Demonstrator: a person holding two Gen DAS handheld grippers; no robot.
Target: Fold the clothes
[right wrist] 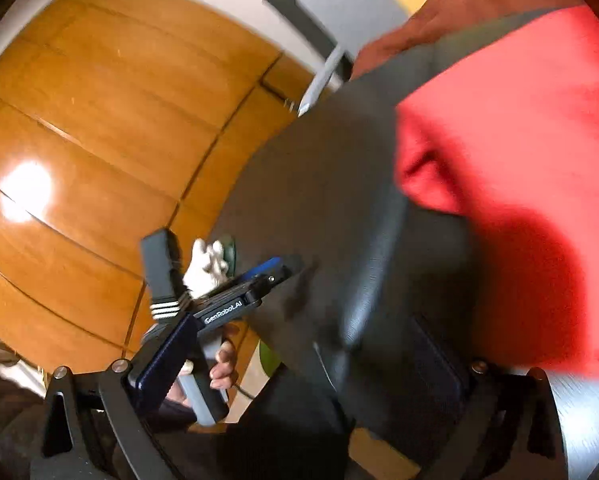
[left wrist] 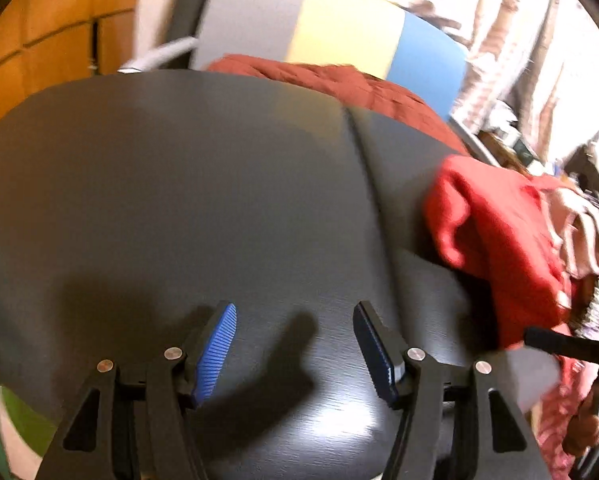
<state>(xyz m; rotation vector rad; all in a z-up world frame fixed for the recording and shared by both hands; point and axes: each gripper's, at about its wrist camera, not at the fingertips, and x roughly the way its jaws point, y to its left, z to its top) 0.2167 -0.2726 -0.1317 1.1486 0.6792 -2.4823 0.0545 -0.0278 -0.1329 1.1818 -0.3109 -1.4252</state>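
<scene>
On the dark table [left wrist: 179, 184]: mostly bare surface in front of me, no garment laid out flat yet.
Progress: early, by my read; nothing I can see is folded, all folding steps left.
Red garment [left wrist: 499, 232]: bunched at the table's right edge in the left wrist view, partly hanging off; fills the right side of the right wrist view, blurred.
Darker red cloth [left wrist: 339, 80]: crumpled at the far edge of the table, against a grey, yellow and blue chair back [left wrist: 339, 28].
Left gripper [left wrist: 295, 348]: I hold it low over bare table, fingers spread wide, blue ribbed pad [left wrist: 215, 352] clear, nothing between them, well apart from the red garment.
Right gripper [right wrist: 299, 372]: fingers wide apart too; left pad [right wrist: 159, 364] shows, right one lost in shadow near the garment. I cannot tell if it touches cloth.
Hand [right wrist: 223, 364]: seen on the left gripper's handle in the right wrist view.
Next, my guess: grab the red garment and spread it.
</scene>
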